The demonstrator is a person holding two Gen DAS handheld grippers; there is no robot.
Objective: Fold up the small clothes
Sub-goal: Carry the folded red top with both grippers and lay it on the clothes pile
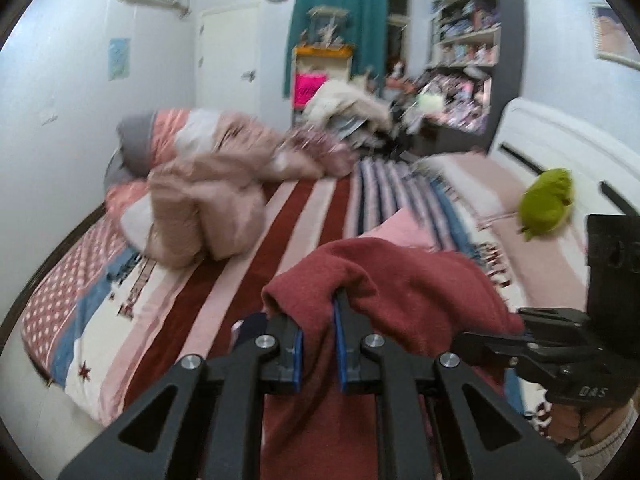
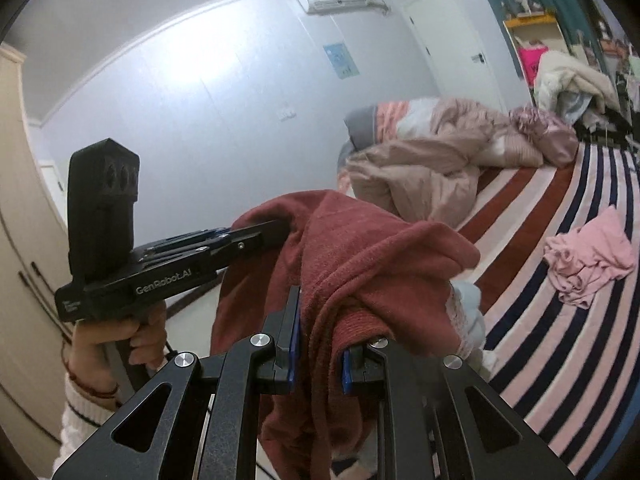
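While I hold the red garment (image 1: 400, 280) aloft over the bed (image 1: 304, 208), left gripper (image 1: 318, 320) & right gripper (image 2: 320, 320) fingers both clenched on its cloth, no fold made yet; pink garment (image 2: 588, 260) on the bed awaits too.

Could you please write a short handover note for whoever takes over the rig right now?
Left claw: shut on the dark red garment, held up above the bed.
Right claw: shut on another part of the same garment, which drapes between both.
A crumpled pink garment lies unfolded on the striped bedspread.
Done: the red piece is picked up; no fold shows yet.
Left: lay it flat, fold it, then probably fold the pink one.
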